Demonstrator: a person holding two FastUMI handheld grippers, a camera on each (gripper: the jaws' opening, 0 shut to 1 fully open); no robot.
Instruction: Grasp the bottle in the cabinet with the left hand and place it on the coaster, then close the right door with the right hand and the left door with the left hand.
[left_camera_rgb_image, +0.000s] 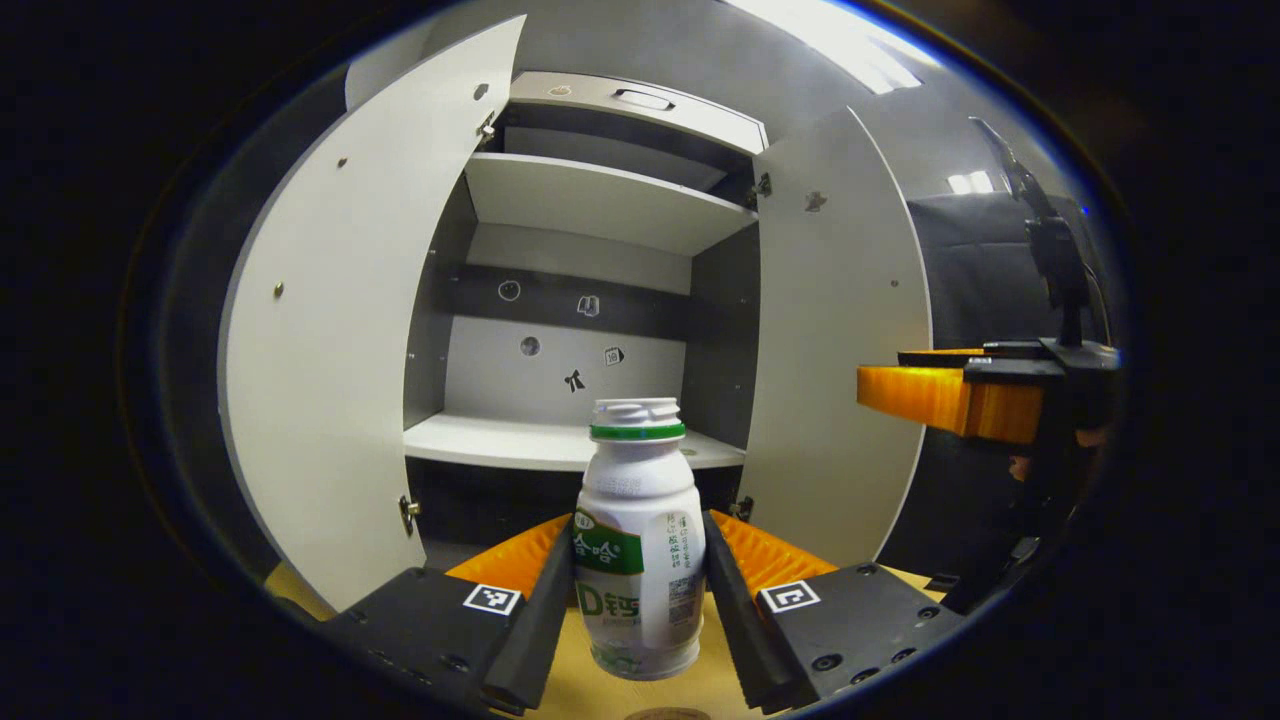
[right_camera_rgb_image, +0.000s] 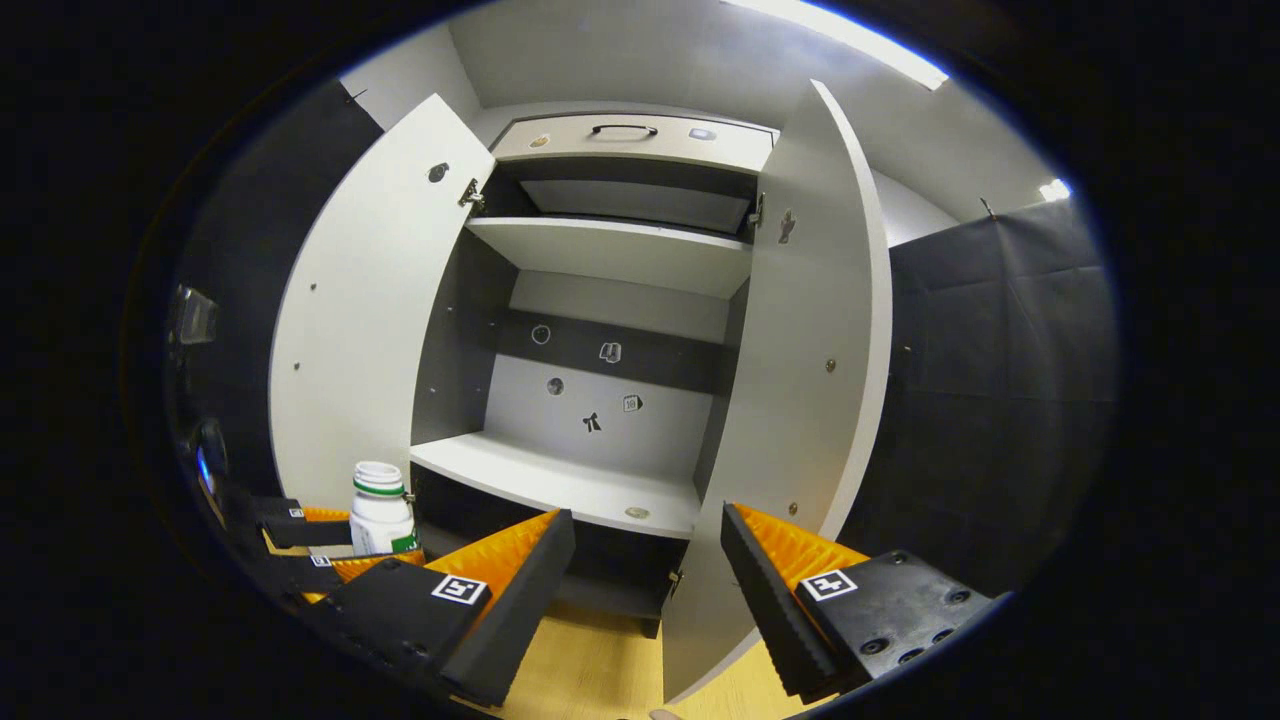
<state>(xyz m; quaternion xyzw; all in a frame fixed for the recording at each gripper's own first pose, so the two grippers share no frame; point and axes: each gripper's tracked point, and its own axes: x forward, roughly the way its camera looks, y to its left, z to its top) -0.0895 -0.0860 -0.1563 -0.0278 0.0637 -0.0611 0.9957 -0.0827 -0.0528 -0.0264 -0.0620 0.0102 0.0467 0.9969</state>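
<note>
Left gripper (left_camera_rgb_image: 640, 585) is clamped on the bottle (left_camera_rgb_image: 638, 540), smooth white plastic, upright, held out in front of the cabinet (left_camera_rgb_image: 580, 300) above the wooden surface (left_camera_rgb_image: 600, 690). Coaster's probably just below. Right gripper (right_camera_rgb_image: 648, 570) hangs open near the cabinet's right door (right_camera_rgb_image: 800, 380).

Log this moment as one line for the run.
left gripper: shut on bottle, out of cabinet | right gripper: open, empty | doors: both open
</note>
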